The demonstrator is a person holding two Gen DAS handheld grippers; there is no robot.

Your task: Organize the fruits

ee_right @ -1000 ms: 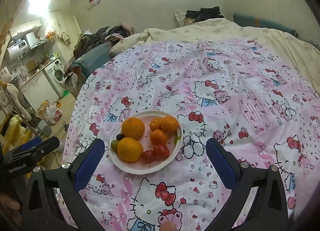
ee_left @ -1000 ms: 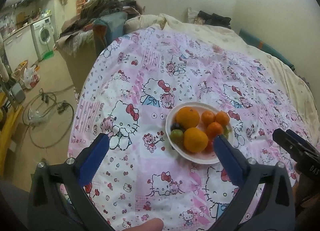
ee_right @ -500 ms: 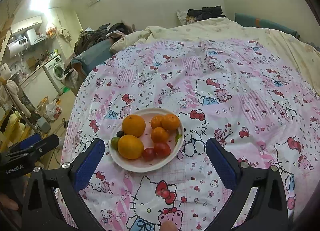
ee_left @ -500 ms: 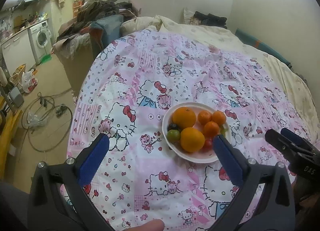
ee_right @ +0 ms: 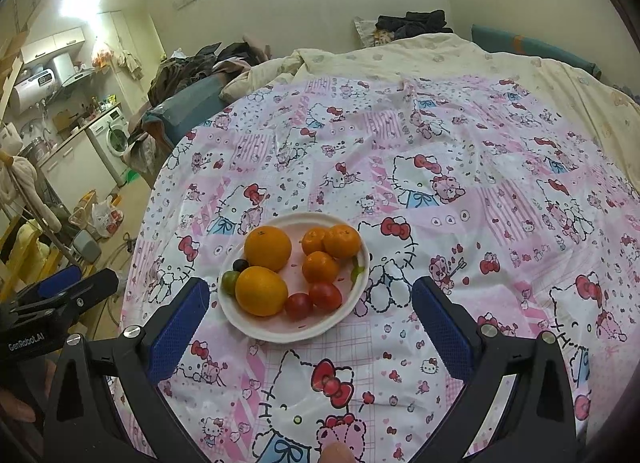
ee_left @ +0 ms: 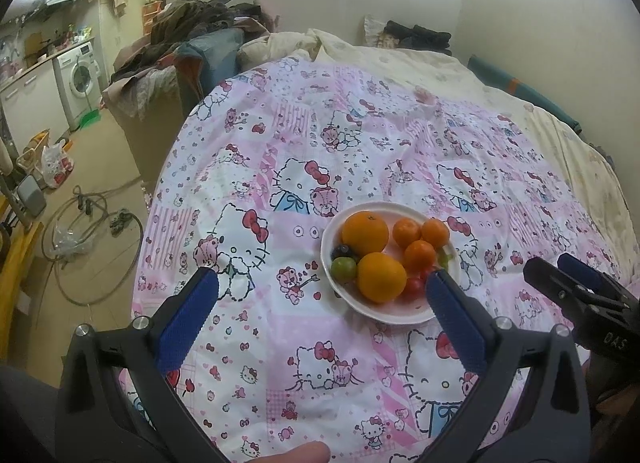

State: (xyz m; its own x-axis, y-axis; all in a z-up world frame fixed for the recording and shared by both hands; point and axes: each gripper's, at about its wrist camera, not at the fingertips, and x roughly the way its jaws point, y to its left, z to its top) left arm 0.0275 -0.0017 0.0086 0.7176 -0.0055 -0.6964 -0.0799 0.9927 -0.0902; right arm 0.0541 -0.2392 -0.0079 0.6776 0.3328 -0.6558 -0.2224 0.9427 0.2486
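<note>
Right wrist view: the plate [ee_right: 352,313] of fruit on the bedspread [ee_right: 480,167] lies just ahead-left of my wide-open, empty right gripper [ee_right: 310,313], nearer than my equally open, empty left gripper [ee_left: 322,303].

Both wrist cameras look forward and down over the bed from its near end, close above the pink quilt [ee_left: 360,151]. They share the fruit plate [ee_left: 384,317] [ee_right: 352,303], each catching the other gripper at its edge.

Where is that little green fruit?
In the right wrist view, the green fruit sits at the white plate's left edge, beside the dark grape and the nearer big orange.
</note>
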